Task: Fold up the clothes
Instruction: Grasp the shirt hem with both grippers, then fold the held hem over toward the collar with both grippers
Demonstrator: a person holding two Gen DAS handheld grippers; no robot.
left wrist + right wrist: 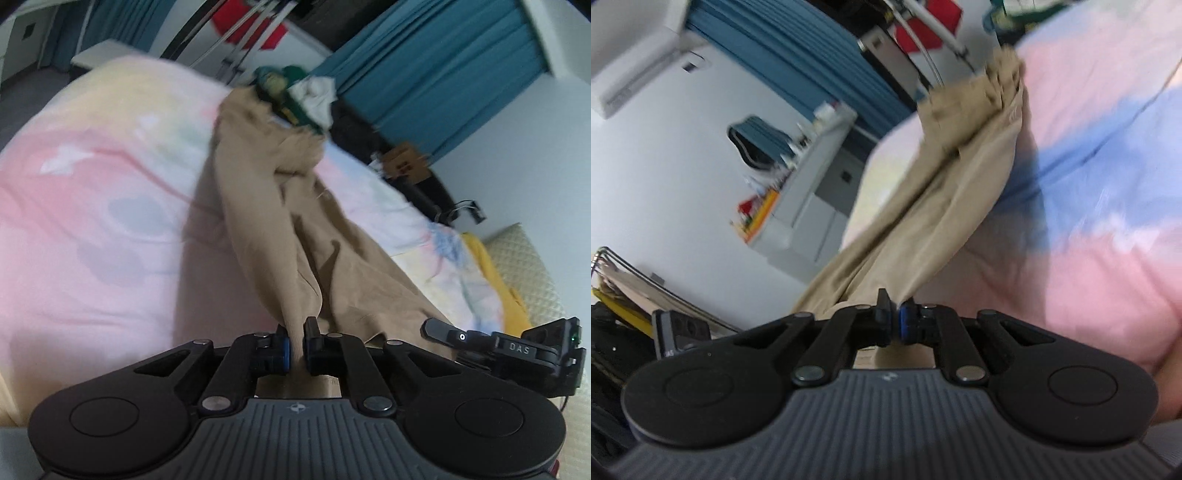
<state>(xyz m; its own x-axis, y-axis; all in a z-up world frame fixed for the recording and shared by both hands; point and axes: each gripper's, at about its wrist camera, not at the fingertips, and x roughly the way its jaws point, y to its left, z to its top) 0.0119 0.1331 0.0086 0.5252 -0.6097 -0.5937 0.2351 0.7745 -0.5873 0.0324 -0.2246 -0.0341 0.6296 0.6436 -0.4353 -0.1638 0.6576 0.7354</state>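
A pair of tan trousers (266,206) stretches away from me over a pastel pink, blue and yellow bedspread (92,192). My left gripper (295,345) is shut on one near edge of the tan cloth, which bunches up between its blue-padded fingers. In the right wrist view the same tan trousers (953,192) run up toward the far end of the bedspread (1089,240), and my right gripper (893,319) is shut on another near edge. The right gripper's body (517,347) also shows at the right of the left wrist view. Both views are motion-blurred.
A heap of green and white clothes (299,92) lies at the far end of the bed. Blue curtains (443,74), a drying rack (236,40) with a red item, a grey cabinet (820,184) and a cream cushion (532,273) surround the bed.
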